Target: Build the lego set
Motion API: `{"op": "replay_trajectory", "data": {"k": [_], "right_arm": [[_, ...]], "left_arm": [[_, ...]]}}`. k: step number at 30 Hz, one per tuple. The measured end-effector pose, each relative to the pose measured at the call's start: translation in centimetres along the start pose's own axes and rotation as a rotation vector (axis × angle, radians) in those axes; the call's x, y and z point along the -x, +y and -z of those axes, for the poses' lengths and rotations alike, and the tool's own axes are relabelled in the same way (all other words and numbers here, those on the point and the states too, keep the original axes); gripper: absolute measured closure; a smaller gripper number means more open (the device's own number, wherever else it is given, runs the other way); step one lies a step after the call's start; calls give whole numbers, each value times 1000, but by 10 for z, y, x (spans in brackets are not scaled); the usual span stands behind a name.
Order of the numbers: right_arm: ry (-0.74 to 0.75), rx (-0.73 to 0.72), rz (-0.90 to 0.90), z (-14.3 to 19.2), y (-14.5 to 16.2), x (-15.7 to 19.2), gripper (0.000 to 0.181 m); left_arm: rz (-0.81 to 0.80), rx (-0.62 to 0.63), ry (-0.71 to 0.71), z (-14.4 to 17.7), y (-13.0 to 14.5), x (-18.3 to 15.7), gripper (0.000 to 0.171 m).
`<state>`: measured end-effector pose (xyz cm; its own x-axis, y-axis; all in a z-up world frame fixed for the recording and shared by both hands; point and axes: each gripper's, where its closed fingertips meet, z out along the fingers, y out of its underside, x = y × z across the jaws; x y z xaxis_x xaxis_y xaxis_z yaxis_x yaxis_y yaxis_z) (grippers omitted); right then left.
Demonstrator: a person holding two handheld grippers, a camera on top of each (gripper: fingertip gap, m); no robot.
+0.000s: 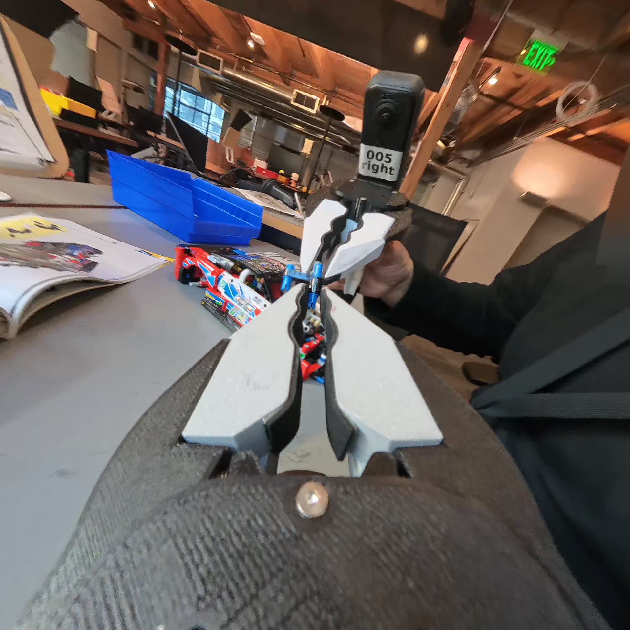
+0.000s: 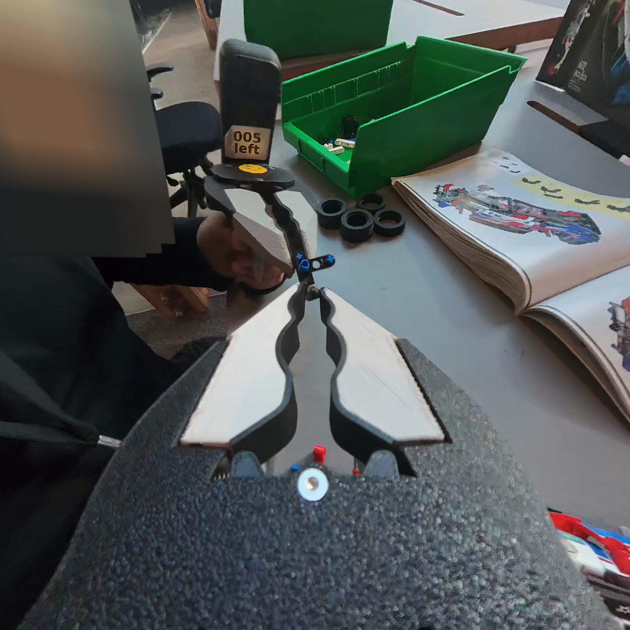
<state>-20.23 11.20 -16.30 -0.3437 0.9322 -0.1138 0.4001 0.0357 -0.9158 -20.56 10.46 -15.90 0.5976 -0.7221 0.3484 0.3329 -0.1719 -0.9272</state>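
A small black lego beam with blue pins (image 2: pixel 316 263) is held in the air between both grippers, above the grey table (image 2: pixel 443 341). My left gripper (image 1: pixel 312 292) is shut on a blue pin of this piece (image 1: pixel 312 297). My right gripper (image 2: pixel 311 290) is shut on a dark grey end of the same piece, tip to tip with the left one. The opposite gripper shows in each view, in the left wrist view (image 1: pixel 318 271) and in the right wrist view (image 2: pixel 300 264). The red, white and blue lego car (image 1: pixel 221 276) lies on the table behind and below; a corner of it shows in the right wrist view (image 2: pixel 596 552).
An open instruction book (image 2: pixel 511 221) lies on the table to the right; it also shows in the left wrist view (image 1: pixel 68 252). A green bin (image 2: pixel 426 112) holds a few loose parts. Several black tyres (image 2: pixel 356 220) sit in front of it. A blue bin (image 1: pixel 184 208) stands behind the car. My left and right fingertips are right by each other.
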Motion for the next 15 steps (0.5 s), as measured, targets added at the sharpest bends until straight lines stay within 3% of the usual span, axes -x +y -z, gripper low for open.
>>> {"op": "replay_trajectory", "data": {"k": [4,15], "right_arm": [[-16,-9,74,-1,-6,5,174],[-33,60,195,-5,-6,18,173]], "left_arm": [[79,-18,56,4,-2,-2,168],[-43,13,55,14,0,-11,167]]}}
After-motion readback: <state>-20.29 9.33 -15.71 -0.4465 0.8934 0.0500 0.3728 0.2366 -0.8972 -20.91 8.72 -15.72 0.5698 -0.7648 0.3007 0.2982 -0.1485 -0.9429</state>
